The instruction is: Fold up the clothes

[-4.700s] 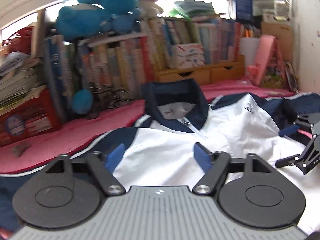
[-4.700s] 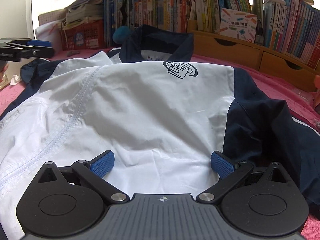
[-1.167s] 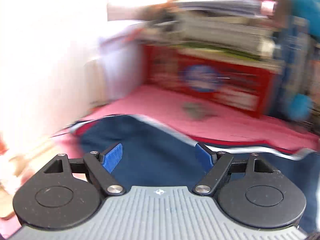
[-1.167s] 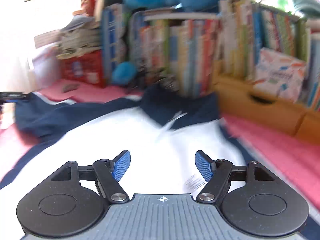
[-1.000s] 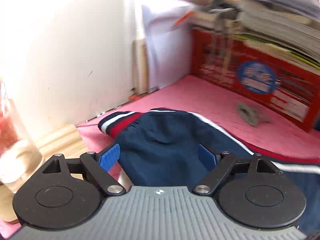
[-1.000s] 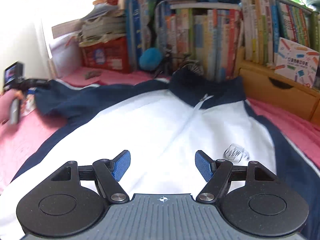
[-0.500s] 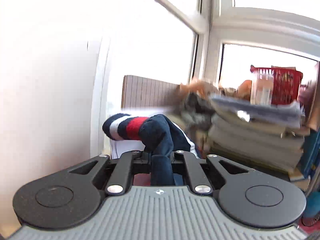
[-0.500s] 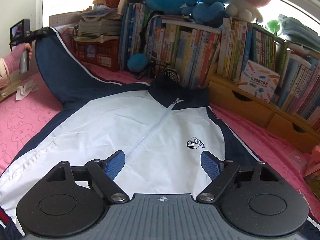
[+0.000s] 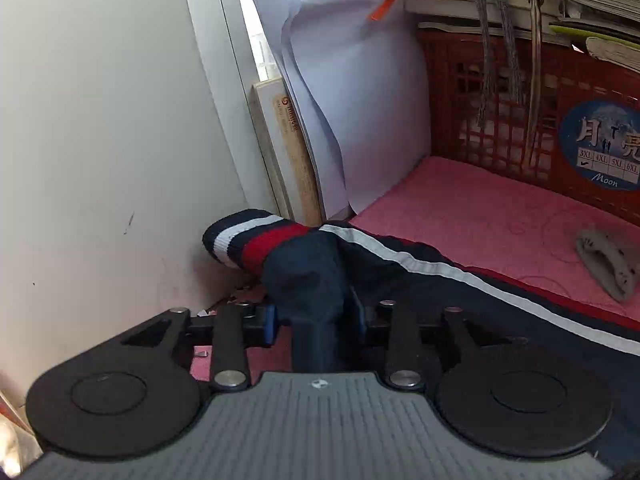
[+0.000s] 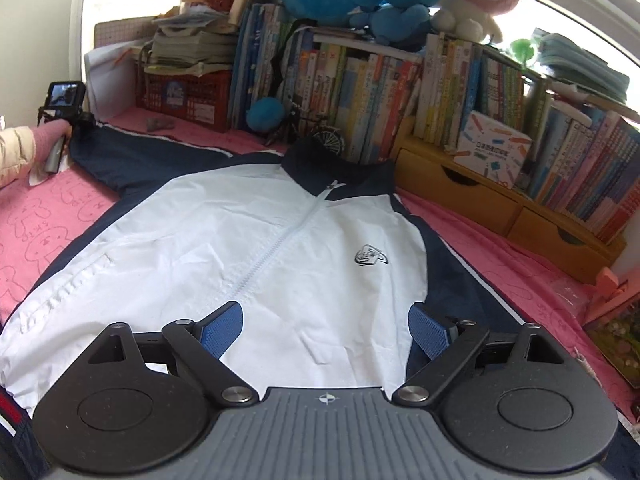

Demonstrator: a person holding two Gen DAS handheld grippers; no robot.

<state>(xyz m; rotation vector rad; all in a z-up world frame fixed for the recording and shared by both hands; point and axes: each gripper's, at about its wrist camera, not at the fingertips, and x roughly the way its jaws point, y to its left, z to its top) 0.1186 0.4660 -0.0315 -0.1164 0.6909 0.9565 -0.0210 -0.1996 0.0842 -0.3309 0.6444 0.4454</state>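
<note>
Navy sleeve fabric (image 9: 308,276) just behind the striped cuff (image 9: 256,240) is clamped in the closed left hand-held gripper (image 9: 314,316), presumably for folding inward, while the jacket (image 10: 256,248) is spread flat ahead of the wide-open, empty right hand-held gripper (image 10: 326,330).

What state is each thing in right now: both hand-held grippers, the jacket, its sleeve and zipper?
Left hand-held gripper: shut on the sleeve near the striped cuff.
Right hand-held gripper: open, holding nothing, above the jacket hem.
Jacket: spread flat, front up, unfolded.
Sleeve: stretched out sideways.
Zipper: closed.
</note>
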